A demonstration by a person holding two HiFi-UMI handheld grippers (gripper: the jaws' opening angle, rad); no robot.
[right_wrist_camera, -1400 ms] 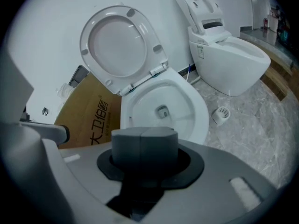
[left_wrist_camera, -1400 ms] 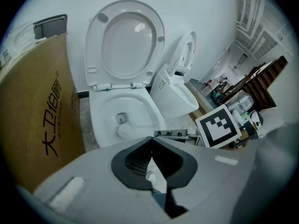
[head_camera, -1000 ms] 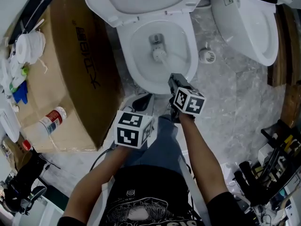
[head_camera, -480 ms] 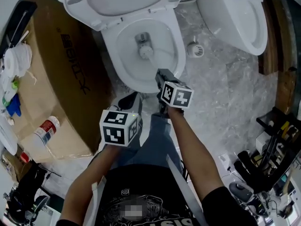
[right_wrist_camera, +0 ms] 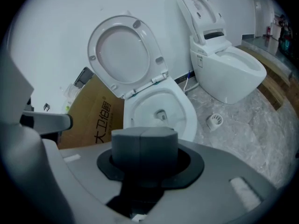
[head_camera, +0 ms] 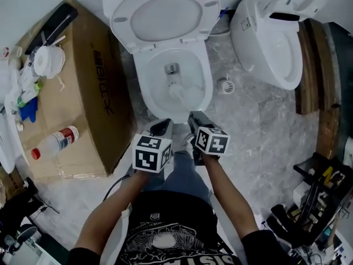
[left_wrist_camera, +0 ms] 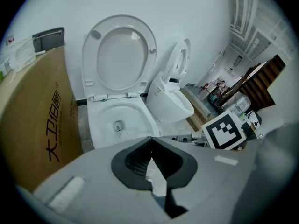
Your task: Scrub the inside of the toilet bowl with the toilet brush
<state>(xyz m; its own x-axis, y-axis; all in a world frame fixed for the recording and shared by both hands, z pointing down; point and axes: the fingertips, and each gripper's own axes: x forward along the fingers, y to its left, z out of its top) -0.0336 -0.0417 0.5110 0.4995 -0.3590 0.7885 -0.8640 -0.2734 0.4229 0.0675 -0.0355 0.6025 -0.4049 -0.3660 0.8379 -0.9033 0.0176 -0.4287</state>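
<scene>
The white toilet bowl stands open with its seat and lid raised. The toilet brush's white head rests inside the bowl just below the drain hole. Its handle runs back to my right gripper, which is shut on it at the bowl's front rim. In the right gripper view the shut jaws hide the brush, with the bowl beyond. My left gripper hovers beside the right one in front of the bowl, shut and holding nothing. Its view looks at the bowl.
A large cardboard box stands close on the toilet's left, with a plastic bottle and cleaning items on top. A second toilet sits to the right, a small white floor drain between them. Wooden planks and tools lie farther right.
The head camera has shifted, so the toilet sits lower and more centred. The brush head stays just below the drain. My left gripper has come up beside the right one.
</scene>
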